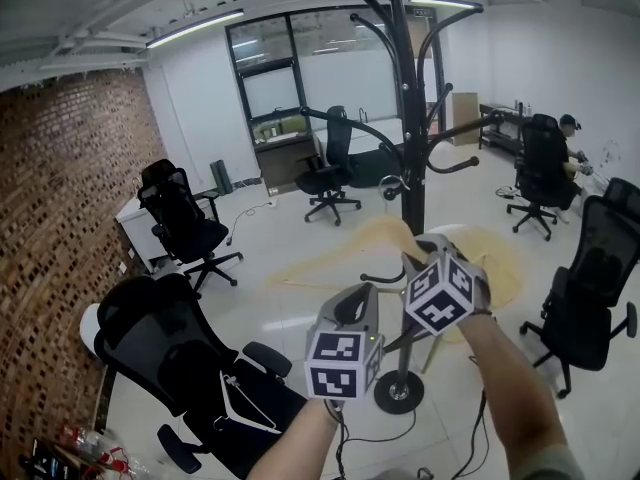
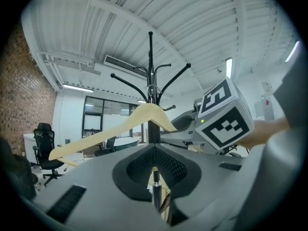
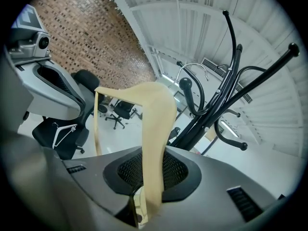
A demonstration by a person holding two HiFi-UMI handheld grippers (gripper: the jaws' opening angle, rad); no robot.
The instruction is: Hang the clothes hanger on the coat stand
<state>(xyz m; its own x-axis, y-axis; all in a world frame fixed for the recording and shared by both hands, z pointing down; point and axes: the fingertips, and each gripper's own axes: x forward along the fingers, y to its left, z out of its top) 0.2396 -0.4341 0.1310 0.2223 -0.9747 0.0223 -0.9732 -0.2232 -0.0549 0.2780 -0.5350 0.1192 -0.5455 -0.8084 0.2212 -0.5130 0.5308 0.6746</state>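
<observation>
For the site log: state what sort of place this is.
Most likely an open office: black swivel office chairs, a glass-walled room, and a person seated at a desk.

Long white fluorescent ceiling tubes (image 1: pixel 195 28) flood the room with bright, even light. The glossy pale floor (image 1: pixel 280 318) carries only faint shadows. In the head view the pale wooden clothes hanger (image 1: pixel 320 266) looks soft and smeared. Both gripper views bend hard at the edges inside a dark round border. The grey left gripper (image 2: pixel 155 186) and right gripper (image 3: pixel 144 201) sit blurred near the lens, while the black metal coat stand (image 2: pixel 150 81) shows as a crisp silhouette.
</observation>
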